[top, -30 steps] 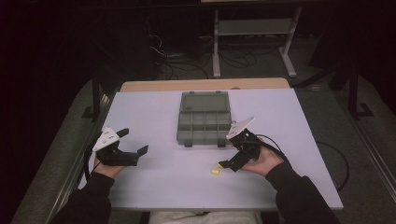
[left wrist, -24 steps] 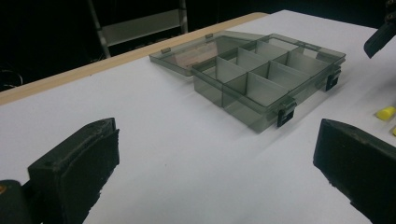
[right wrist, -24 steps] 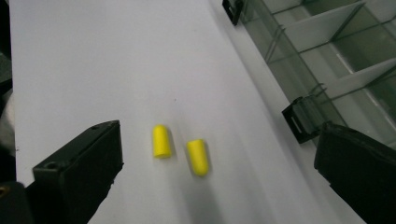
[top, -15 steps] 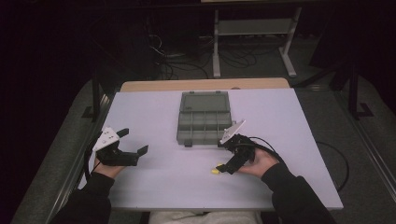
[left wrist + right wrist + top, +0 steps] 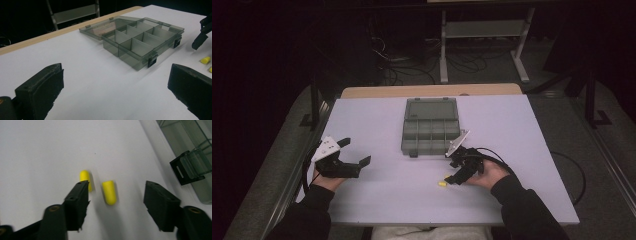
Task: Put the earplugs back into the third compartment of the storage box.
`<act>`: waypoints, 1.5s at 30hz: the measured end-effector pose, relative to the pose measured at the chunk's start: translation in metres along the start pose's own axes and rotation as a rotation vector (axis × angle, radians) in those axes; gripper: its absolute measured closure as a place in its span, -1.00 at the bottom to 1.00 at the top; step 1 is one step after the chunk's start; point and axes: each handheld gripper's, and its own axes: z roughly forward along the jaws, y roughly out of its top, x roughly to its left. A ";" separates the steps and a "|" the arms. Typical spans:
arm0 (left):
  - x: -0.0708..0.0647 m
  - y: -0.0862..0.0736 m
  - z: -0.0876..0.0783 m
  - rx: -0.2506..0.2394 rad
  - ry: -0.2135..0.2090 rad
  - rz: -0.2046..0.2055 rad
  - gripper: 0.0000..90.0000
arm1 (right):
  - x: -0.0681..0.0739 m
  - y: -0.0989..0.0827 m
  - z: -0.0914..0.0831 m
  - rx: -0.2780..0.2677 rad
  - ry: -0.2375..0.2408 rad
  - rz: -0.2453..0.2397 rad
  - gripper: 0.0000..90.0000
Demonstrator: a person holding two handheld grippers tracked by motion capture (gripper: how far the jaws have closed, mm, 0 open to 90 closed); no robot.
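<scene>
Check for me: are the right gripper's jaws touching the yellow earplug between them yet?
Apart. The right gripper view shows the right gripper open, white table on both sides of the yellow earplug between its jaws.

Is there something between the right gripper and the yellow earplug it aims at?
Nothing visible: the yellow earplug lies on bare table between the open right gripper fingers. A second earplug lies beside its left finger.

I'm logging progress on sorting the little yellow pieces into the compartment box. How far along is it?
Done: the compartment box lies open, lid back, its compartments apparently empty. In hand: the right gripper, jaws open, is lowered around one yellow piece; a second yellow piece lies beside its jaw. The left gripper rests open, holding nothing. Left: probably gripping both pieces and placing them in the box. No piece is lifted yet.
</scene>
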 end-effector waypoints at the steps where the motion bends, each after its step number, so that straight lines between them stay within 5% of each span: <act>1: 0.000 0.000 0.000 -0.001 -0.001 -0.001 -1.00 | 0.000 0.000 0.000 0.001 -0.003 -0.003 -0.12; 18: 0.000 0.000 0.000 -0.006 -0.003 0.001 -1.00 | 0.005 0.003 0.007 0.022 -0.011 -0.060 0.73; 31: 0.000 0.000 0.000 -0.007 -0.003 0.002 -1.00 | 0.003 0.003 -0.002 -0.002 0.000 -0.051 0.78; 45: 0.000 0.000 0.000 -0.005 -0.005 0.003 -1.00 | -0.003 0.018 -0.035 -0.069 -0.027 -0.039 0.78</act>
